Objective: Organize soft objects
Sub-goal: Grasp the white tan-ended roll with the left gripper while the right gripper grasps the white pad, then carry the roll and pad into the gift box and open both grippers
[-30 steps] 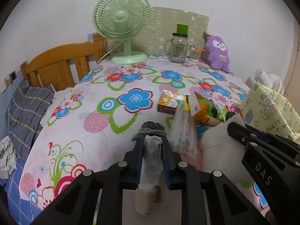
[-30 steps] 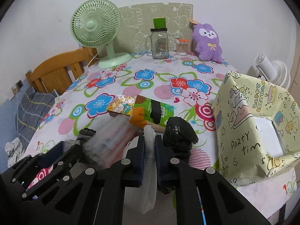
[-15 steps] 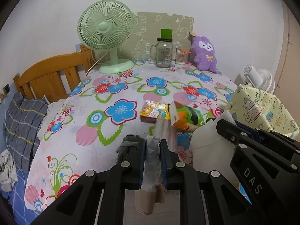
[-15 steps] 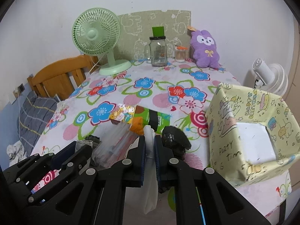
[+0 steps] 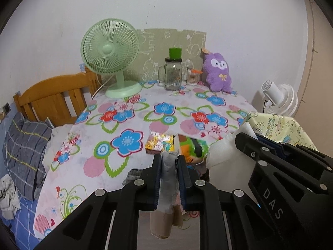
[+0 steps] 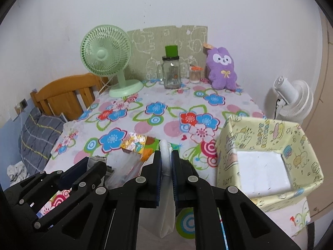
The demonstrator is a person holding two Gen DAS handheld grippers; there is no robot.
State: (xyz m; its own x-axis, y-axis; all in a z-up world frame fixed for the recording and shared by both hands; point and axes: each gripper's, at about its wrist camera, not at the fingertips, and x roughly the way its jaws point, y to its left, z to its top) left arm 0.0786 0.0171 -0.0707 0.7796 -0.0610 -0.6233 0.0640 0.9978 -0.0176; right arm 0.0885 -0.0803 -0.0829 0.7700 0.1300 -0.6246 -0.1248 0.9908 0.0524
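My left gripper (image 5: pixel 169 160) is shut on a grey-white cloth (image 5: pixel 167 179) that hangs down between its fingers, raised above the near table edge. My right gripper (image 6: pixel 165 156) is shut on a white soft bag (image 6: pixel 166 214), which also shows in the left wrist view (image 5: pixel 224 166). A yellow paper-wrapped box (image 6: pixel 268 143) with a white bottom stands open at the right. A purple plush toy (image 6: pixel 222 70) sits at the back of the table. A dark grey cloth (image 5: pixel 133 174) lies near the front edge.
A snack box (image 6: pixel 135 143) and an orange-green packet (image 5: pixel 191 148) lie mid-table on the flowered cloth (image 5: pixel 166 112). A clear plastic bag (image 6: pixel 129 166) lies near them. A green fan (image 5: pixel 112 56), glass jar (image 5: pixel 173 73) and toothpick pot (image 6: pixel 195 74) stand at the back. A wooden headboard (image 5: pixel 54 95) is left, a white fan (image 6: pixel 295 100) right.
Both grippers have risen and pulled back from the table with their loads. The black bag beside the right gripper has dropped out of view.
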